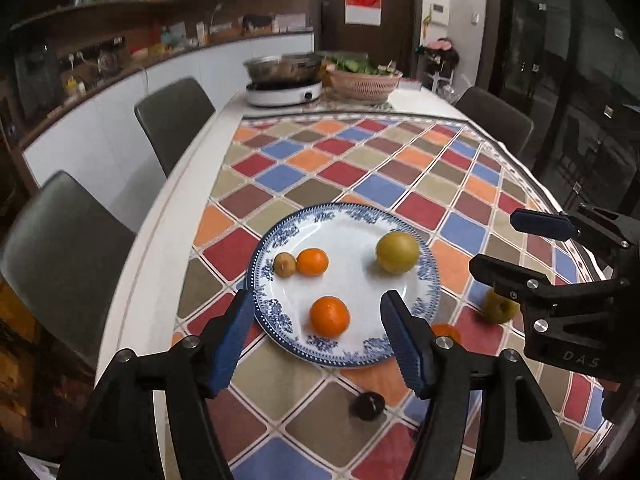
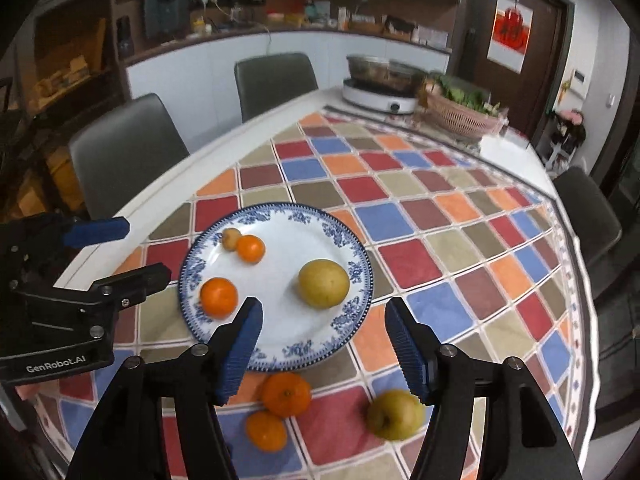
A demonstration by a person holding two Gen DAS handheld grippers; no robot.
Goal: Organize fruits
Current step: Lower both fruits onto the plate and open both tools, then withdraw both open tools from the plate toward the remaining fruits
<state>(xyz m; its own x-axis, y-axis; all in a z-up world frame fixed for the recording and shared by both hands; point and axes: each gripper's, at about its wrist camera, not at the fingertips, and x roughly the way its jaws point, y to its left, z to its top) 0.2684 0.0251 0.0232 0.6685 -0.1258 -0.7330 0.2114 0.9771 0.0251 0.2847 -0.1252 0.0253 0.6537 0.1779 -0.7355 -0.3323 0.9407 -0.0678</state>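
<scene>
A blue-and-white plate (image 1: 280, 232) (image 2: 340, 236) on the checkered cloth holds an orange (image 1: 329, 316) (image 2: 219, 297), a smaller orange (image 1: 312, 261) (image 2: 250, 248), a small brown fruit (image 1: 284, 264) (image 2: 231, 238) and a yellow-green pear (image 1: 397, 252) (image 2: 324, 283). Off the plate lie two oranges (image 2: 286, 394) (image 2: 266, 431), a green apple (image 2: 395, 414) (image 1: 498, 307) and a dark fruit (image 1: 367, 405). My left gripper (image 1: 320, 344) is open and empty above the plate's near edge. My right gripper (image 2: 322, 346) is open and empty above the plate's near rim.
At the table's far end stand a metal pot on a white cooker (image 1: 283, 80) (image 2: 380, 88) and a basket of greens (image 1: 364, 78) (image 2: 462, 114). Grey chairs (image 1: 172, 120) (image 2: 124, 152) line the left side. The table edge (image 2: 580, 280) runs on the right.
</scene>
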